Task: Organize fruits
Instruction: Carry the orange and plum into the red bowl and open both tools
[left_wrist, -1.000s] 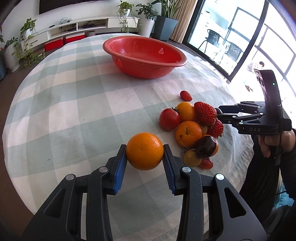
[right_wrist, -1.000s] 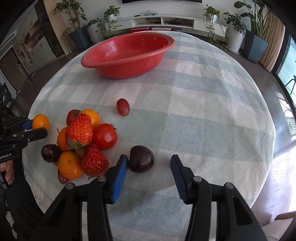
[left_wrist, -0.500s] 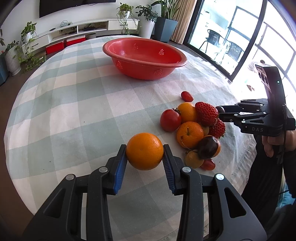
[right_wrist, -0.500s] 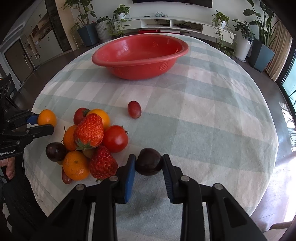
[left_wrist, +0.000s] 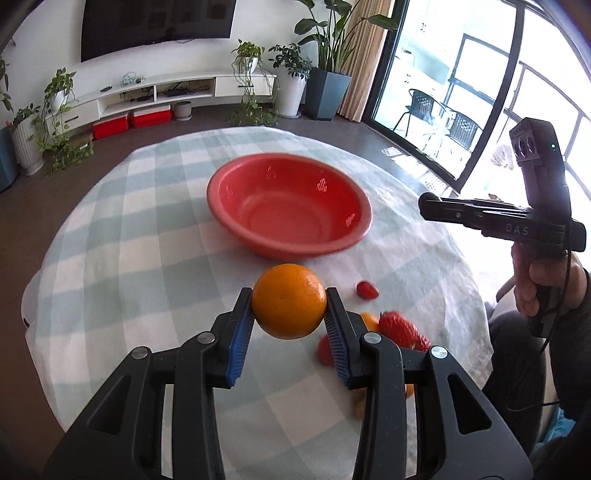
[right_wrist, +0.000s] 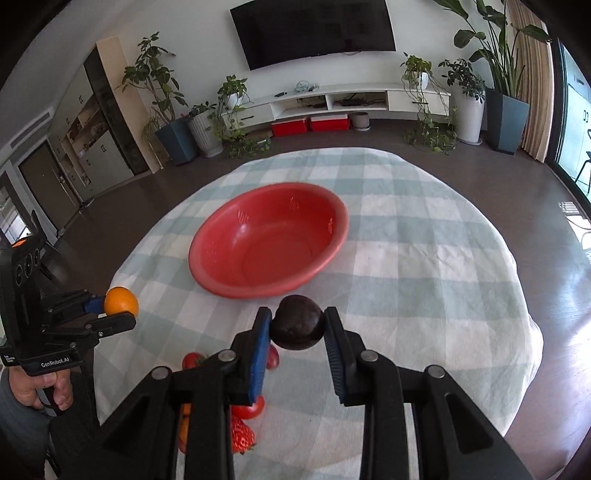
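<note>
Left gripper (left_wrist: 289, 312) is clamped on an orange (left_wrist: 289, 300), blue pads seated on its widest part, left and right. The fruit is held clear of the table (left_wrist: 122, 280), near side of the red bowl (left_wrist: 255, 177). The peel looks firm and lightly pebbled; judged a moderately heavy, stiff load that should tolerate this squeeze without slipping.

Right gripper (right_wrist: 297, 326), whose jaws have just been closing, now grips a dark plum (right_wrist: 297, 322) across its middle, likewise raised above the table and just short of the bowl's near rim. The skin appears smooth and glossy; judged light, softer than the orange and liable to bruise or slide under excess pressure (a hold across the broadest part suits it).

The red bowl is a perforated colander type, standing upright toward the far middle of the checked cloth. Its interior is empty in both views.

Remaining fruit lies on the table near and right of the left gripper: a strawberry (left_wrist: 402, 329), a small red tomato (left_wrist: 366, 290), others partly hidden behind the fingers.
</note>
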